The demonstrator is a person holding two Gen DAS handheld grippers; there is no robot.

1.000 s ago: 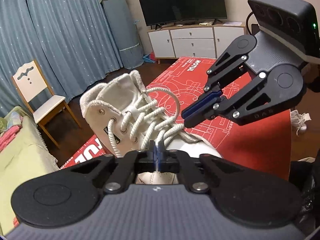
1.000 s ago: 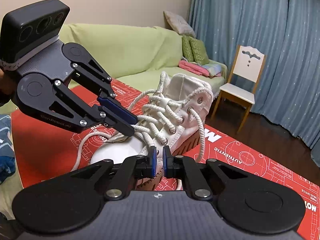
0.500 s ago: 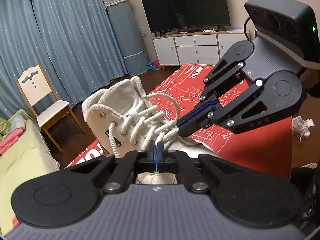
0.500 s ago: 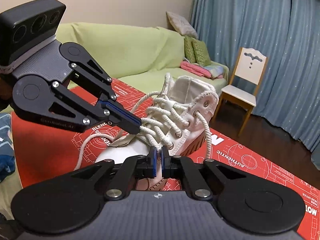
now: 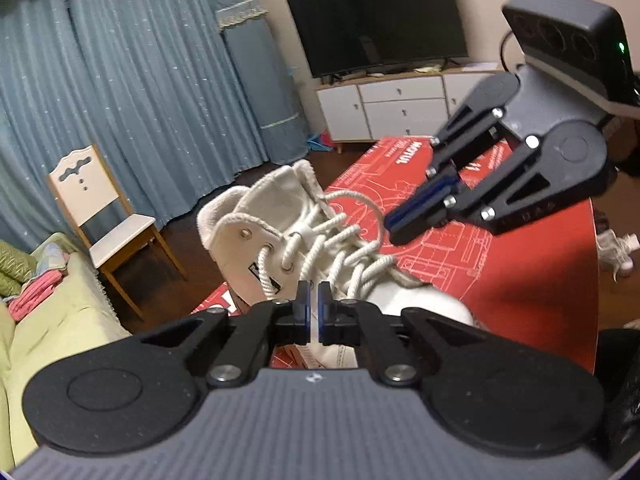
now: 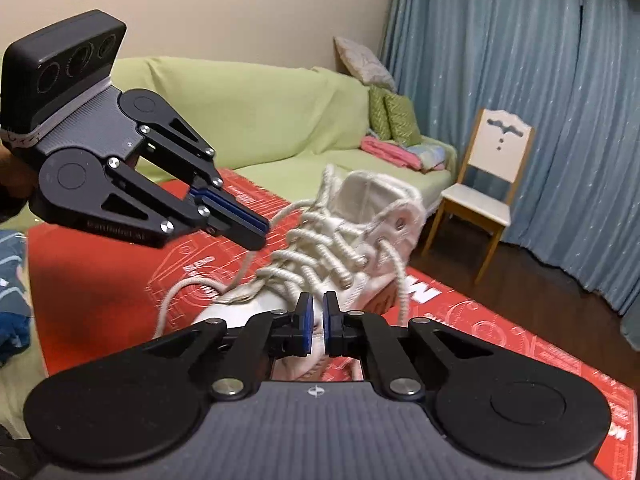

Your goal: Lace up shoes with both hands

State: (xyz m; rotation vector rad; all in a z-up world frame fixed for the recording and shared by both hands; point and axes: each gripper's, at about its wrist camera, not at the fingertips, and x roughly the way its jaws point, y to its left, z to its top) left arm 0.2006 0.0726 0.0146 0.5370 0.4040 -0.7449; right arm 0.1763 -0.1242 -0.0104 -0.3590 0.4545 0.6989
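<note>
A white high-top shoe (image 5: 256, 236) (image 6: 360, 188) stands on a red printed mat (image 5: 520, 280) (image 6: 100, 280), its thick white laces crossed up the front. My left gripper (image 5: 314, 300) (image 6: 258, 234) hovers over the toe side. Its jaws are opening to a narrow gap with nothing seen between the pads. A loose lace loop (image 6: 180, 292) runs close by its tip. My right gripper (image 6: 318, 312) (image 5: 396, 230) is just above the laces from the other side. Its jaws are opening too, with a small empty gap. One lace end (image 6: 402, 280) hangs from the top eyelet.
A green sofa (image 6: 240, 120) runs behind the mat, and a white wooden chair (image 5: 100, 208) (image 6: 492, 184) stands by blue curtains. A TV (image 5: 376, 24) sits on a white cabinet at the far wall. Another white shoe (image 5: 616, 248) lies on the floor at the right.
The left jaws went from fully shut to a narrow gap. Both gripper tips drew back a little from the crossed laces. The right jaws narrowed, then widened again.
</note>
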